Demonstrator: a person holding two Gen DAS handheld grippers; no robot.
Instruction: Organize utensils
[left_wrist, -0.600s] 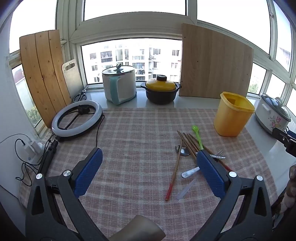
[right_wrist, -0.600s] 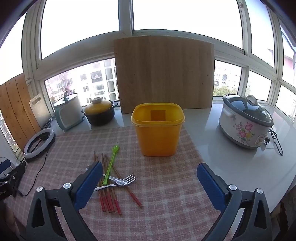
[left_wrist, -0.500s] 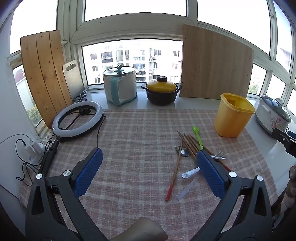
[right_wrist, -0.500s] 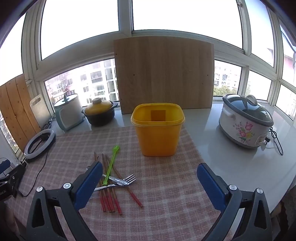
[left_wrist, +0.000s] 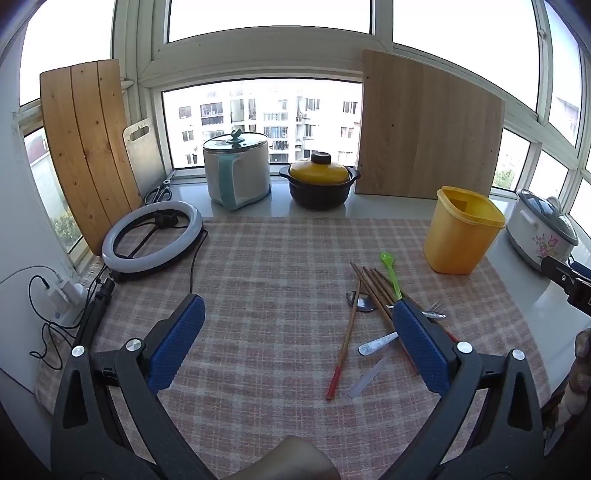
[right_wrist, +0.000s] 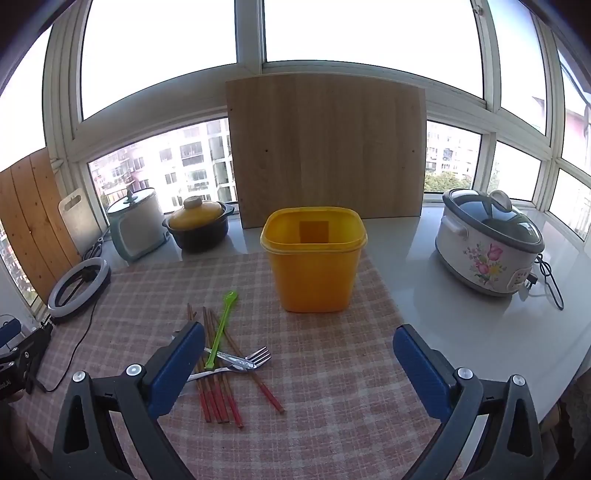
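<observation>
A pile of utensils lies on the checked cloth: red-tipped wooden chopsticks (left_wrist: 346, 338) (right_wrist: 212, 384), a green plastic spoon (left_wrist: 390, 273) (right_wrist: 221, 330), a metal fork (right_wrist: 243, 359) and a metal spoon (left_wrist: 360, 302). An empty yellow tub (left_wrist: 460, 229) (right_wrist: 313, 258) stands upright behind them. My left gripper (left_wrist: 295, 332) is open and empty, above the cloth left of the pile. My right gripper (right_wrist: 298, 362) is open and empty, in front of the tub, with the pile by its left finger.
A ring light (left_wrist: 152, 236) with cable lies at the left. A white pot (left_wrist: 236, 170), a black pot with yellow lid (left_wrist: 319, 181) and wooden boards (left_wrist: 424, 129) stand along the window sill. A flowered rice cooker (right_wrist: 487, 242) sits at the right on the white counter.
The left wrist view has shifted slightly. Otherwise nothing has visibly changed; both grippers stay open.
</observation>
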